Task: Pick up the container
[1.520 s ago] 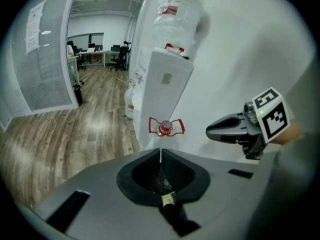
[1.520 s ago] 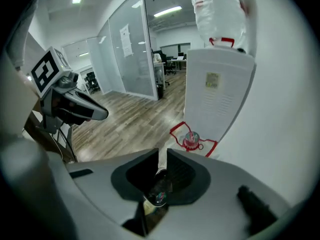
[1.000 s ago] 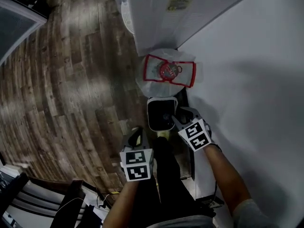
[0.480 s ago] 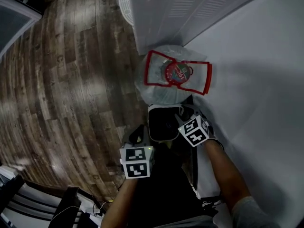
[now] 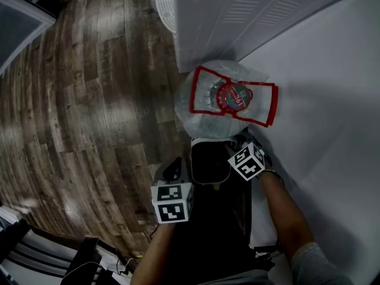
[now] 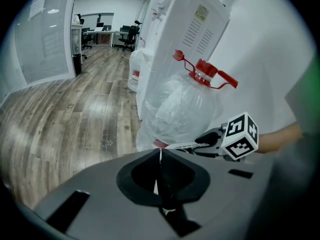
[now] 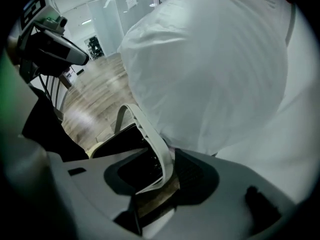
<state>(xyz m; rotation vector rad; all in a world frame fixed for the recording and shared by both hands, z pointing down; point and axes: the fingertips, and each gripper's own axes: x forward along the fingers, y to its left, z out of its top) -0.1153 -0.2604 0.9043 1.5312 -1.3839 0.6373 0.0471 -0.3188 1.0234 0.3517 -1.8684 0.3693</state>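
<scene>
The container [image 5: 193,159] is a small bin with a white rim and a dark inside. It stands on the floor just in front of a big plastic-wrapped water jug [image 5: 217,103] with a red cap. My right gripper [image 5: 230,152] is at the bin's right side. In the right gripper view the white rim [image 7: 156,146] runs between its wide-spread jaws, and the pads do not press on it. My right gripper [image 7: 160,171] is open. My left gripper [image 5: 174,171] hangs left of the bin, and its jaws meet at the tips [image 6: 160,156].
A white water dispenser [image 5: 249,10] stands against the white wall [image 5: 332,129] behind the jug [image 6: 185,109]. Wood-plank floor [image 5: 89,100] spreads to the left. The person's dark legs [image 5: 214,230] are below the bin. Office desks and chairs [image 6: 107,34] stand far off.
The jug now sits larger and lower in the head view. The right gripper has moved up along the bin's right rim toward the jug. The left gripper stays left of the bin.
</scene>
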